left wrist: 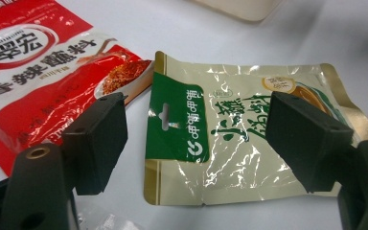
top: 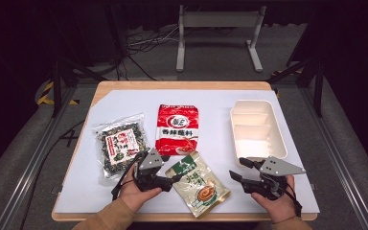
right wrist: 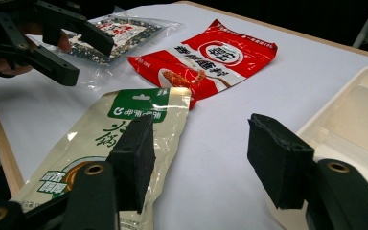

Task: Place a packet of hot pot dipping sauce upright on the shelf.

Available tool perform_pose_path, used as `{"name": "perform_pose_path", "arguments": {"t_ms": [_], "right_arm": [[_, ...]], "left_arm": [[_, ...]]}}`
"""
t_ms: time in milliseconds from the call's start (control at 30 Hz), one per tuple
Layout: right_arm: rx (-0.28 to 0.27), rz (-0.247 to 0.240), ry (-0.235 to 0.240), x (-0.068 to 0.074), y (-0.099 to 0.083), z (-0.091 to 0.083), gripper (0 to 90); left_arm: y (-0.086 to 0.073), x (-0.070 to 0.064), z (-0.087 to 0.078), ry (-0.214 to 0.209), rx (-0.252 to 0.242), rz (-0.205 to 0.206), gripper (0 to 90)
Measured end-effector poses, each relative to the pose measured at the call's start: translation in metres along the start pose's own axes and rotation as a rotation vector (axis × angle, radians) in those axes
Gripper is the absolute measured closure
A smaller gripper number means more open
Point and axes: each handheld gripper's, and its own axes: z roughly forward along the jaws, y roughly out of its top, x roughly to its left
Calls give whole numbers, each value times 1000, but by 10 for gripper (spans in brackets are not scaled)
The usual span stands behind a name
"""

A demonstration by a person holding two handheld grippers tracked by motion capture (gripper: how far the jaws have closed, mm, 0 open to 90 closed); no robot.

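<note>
Green-and-cream pouch (top: pixel 198 184) flat on the table, just left of the empty white tray (top: pixel 258 128); left gripper (top: pixel 178 178) spread at its near-left edge, right gripper (top: pixel 237 169) released between pouch and tray: no packet grasped, transfer judged not begun.

A wooden table (top: pixel 182 86) topped with a white sheet (top: pixel 220 98) sits mid-frame on a grey carpeted floor (top: pixel 24 143). Beyond it, at the top, a white metal stand (top: pixel 219 21) and loose cables (top: pixel 143 43) lie before dark surroundings, with black frame legs (top: pixel 57 86) at upper left and upper right.
</note>
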Motion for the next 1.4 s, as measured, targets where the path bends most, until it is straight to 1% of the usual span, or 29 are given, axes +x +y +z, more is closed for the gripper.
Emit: {"name": "perform_pose_path", "arguments": {"t_ms": [133, 267, 333, 433, 500, 667, 733, 800, 833, 867, 900, 933, 1133, 1233, 1267, 1333, 1367, 1400], "right_arm": [[7, -3, 1, 2, -1, 1, 426], [14, -9, 4, 3, -2, 2, 419], [16, -9, 7, 4, -2, 2, 419], [24, -10, 11, 4, -3, 4, 415], [28, -12, 13, 5, -3, 5, 413], [34, -15, 24, 6, -4, 7, 410], [36, -17, 24, 6, -4, 7, 410], [37, -17, 25, 6, -4, 7, 410], [38, -18, 27, 6, -4, 8, 410], [40, -19, 27, 6, -4, 8, 409], [40, -18, 31, 7, -4, 8, 409], [41, -18, 33, 7, -4, 9, 409], [45, -23, 42, 7, -4, 10, 407], [45, -23, 43, 7, -4, 10, 404], [44, -24, 43, 7, -4, 10, 404], [45, -24, 42, 7, -4, 10, 404], [45, -25, 41, 7, -4, 10, 404], [45, -26, 41, 7, -4, 10, 405]], "left_arm": [[0, 3, 10, -4, 20, -6, 229], [0, 7, 20, -10, 45, -25, 223], [0, 9, 24, -23, 56, -40, 220], [-1, 10, 28, -25, 71, -42, 220], [-1, 10, 31, -31, 80, -55, 218], [-3, 13, 40, -34, 128, -68, 203], [-3, 14, 42, -26, 143, -71, 202], [-4, 14, 43, -29, 144, -78, 202], [-4, 15, 45, -33, 153, -85, 202], [-5, 16, 47, -47, 156, -102, 202], [-5, 17, 47, -53, 168, -106, 202], [-5, 17, 47, -54, 167, -107, 197], [-5, 18, 47, -67, 162, -103, 214], [-4, 16, 46, -94, 166, -99, 256], [-4, 15, 46, -95, 166, -93, 277], [-3, 12, 45, -74, 167, -58, 295], [-3, 11, 44, -58, 163, -47, 314], [-3, 11, 43, -52, 160, -41, 338]]}}
